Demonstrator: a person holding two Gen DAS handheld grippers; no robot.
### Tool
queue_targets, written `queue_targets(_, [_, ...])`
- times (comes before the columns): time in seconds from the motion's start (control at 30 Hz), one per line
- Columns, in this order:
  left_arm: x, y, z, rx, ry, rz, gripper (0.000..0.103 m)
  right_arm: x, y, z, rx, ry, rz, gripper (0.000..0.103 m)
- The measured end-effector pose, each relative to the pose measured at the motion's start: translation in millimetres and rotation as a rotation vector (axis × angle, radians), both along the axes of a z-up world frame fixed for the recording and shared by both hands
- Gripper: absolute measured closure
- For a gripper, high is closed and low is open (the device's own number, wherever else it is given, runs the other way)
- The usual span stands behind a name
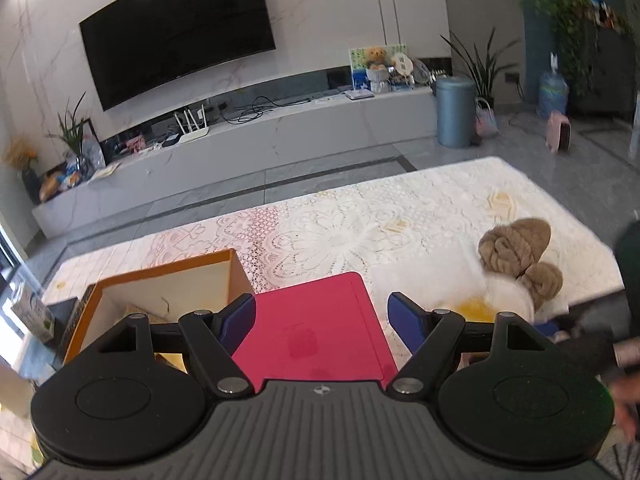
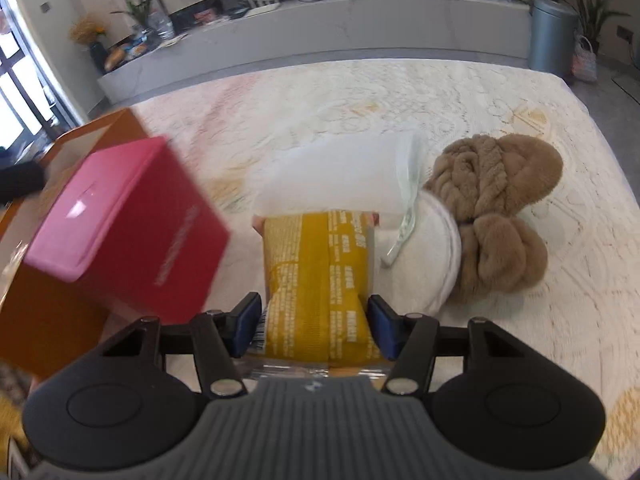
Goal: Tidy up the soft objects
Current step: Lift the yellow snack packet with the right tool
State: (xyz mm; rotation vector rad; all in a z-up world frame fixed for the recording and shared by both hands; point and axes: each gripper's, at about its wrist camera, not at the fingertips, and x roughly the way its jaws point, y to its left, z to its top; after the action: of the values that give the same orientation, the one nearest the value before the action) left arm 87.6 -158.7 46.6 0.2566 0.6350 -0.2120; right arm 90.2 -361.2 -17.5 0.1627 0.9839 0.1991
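The left gripper holds the red box across its width, its jaws wide on the box's sides — probably carrying it just beside the open orange box, whose pale inside shows only something I cannot make out. The right gripper has its blue pads on either side of the yellow packet, at or very near its edges, though I cannot tell whether they press. That packet lies on the lace-covered table against a white pouch and the brown plush slippers — soft things seemingly gathered for sorting.
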Motion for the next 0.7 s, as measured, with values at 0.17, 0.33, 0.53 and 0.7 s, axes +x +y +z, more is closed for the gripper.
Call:
queue_targets(0.17, [-3.4, 12.4, 4.5, -0.024, 0.017, 0.016, 0.014, -23.5, 12.0, -6.3, -0.063, 0.055, 0.092, 0.047])
queue_targets(0.33, [-7.0, 15.4, 2.3, -0.003, 0.013, 0.023, 0.015, -17.4, 2.5, -11.6, -0.007, 0.037, 0.057, 0.041])
queue_targets(0.53, [-9.9, 20.1, 0.1, 0.004, 0.012, 0.025, 0.014, -12.1, -9.6, -8.4, 0.099, -0.017, 0.001, 0.034])
queue_targets(0.7, [-10.3, 27.8, 0.7, 0.01, 0.009, 0.041, 0.015, -19.5, -18.2, 5.4, 0.087, -0.068, -0.06, 0.033])
